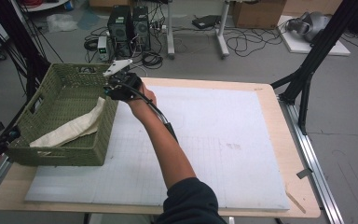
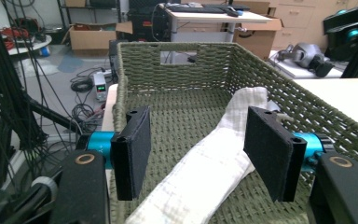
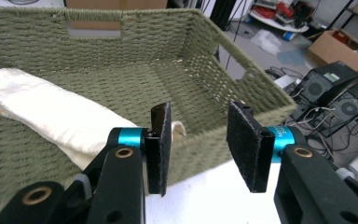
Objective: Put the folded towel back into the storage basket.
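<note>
The right gripper sits just over the side wall of the green basket, and its two black pads stand apart with nothing between them. The left gripper is at the near end of the basket, and its pads are apart too, not pinching the cloth that lies past them. The cloth rests inside the basket, one end on the floor of it and the other end draped up against the wall near the right gripper. That end is close to the top edge. If a pad bumps or snags it on the way out, the cloth could slide over the wall onto the table.
</note>
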Available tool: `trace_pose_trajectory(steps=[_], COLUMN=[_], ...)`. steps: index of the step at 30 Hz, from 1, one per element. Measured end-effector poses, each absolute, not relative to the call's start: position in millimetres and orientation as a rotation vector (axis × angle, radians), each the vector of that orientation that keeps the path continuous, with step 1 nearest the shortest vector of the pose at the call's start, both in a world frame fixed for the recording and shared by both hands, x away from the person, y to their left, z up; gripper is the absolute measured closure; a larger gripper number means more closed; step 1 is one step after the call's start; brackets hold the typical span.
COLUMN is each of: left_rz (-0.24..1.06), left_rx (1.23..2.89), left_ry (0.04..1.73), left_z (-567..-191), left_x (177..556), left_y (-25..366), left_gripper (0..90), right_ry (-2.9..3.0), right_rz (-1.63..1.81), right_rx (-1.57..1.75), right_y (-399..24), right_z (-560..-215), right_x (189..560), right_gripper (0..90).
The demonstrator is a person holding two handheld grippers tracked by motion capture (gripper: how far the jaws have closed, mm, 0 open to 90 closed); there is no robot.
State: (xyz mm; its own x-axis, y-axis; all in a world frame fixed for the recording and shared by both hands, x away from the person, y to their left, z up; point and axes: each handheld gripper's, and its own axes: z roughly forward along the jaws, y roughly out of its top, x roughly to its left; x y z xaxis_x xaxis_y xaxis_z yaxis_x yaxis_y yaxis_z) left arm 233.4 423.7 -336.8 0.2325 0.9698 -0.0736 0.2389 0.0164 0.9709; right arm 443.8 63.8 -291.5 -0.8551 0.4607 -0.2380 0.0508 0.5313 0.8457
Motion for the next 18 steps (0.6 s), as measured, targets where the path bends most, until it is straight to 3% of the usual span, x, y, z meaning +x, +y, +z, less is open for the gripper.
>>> trace_pose_trajectory(steps=[11,18], left_rz=[0.811,0.772], left_rx=[1.460,1.440], left_ry=[1.078,1.021], left_z=[-322.2,-320.6], left_x=[250.2,259.6], left_y=[401.8,381.2], left_gripper=[41.6,38.0], right_ry=[2.267,2.209], right_rz=[1.317,1.349], right_rx=[0.462,0.579], right_y=[-21.7,-80.8], right_z=[-278.4,-289.3], right_x=[420.2,397.7], right_gripper=[49.1,30.1])
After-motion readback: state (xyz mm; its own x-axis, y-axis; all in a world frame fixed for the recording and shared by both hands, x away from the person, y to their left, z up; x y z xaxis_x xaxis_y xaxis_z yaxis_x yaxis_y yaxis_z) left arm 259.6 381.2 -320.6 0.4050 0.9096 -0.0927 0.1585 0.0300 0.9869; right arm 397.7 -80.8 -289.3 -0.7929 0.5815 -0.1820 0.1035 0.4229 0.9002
